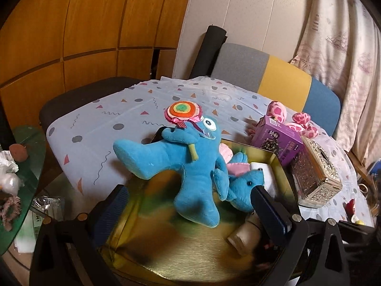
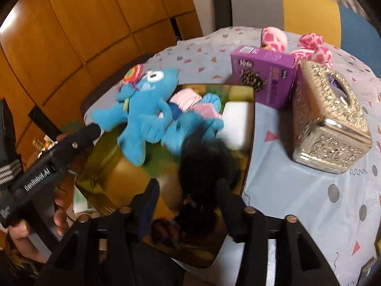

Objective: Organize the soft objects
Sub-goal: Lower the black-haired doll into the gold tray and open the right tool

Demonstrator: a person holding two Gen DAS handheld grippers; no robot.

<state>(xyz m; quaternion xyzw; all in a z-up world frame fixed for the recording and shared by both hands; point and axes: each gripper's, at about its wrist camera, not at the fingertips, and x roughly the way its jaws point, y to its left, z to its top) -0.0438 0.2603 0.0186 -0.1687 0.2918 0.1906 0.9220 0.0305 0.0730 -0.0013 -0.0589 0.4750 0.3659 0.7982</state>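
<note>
Blue plush toy [image 1: 190, 166], gold tin [image 1: 190, 257], purple box [image 1: 276, 140]

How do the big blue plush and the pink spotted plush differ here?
Colour: the blue plush is solid blue with a lollipop decoration; the pink plush is pink with darker pink spots.
Place: the blue plush lies in the gold tin, one limb over its rim; the pink plush sits on the tablecloth behind the purple box.
Both are soft toys.
</note>
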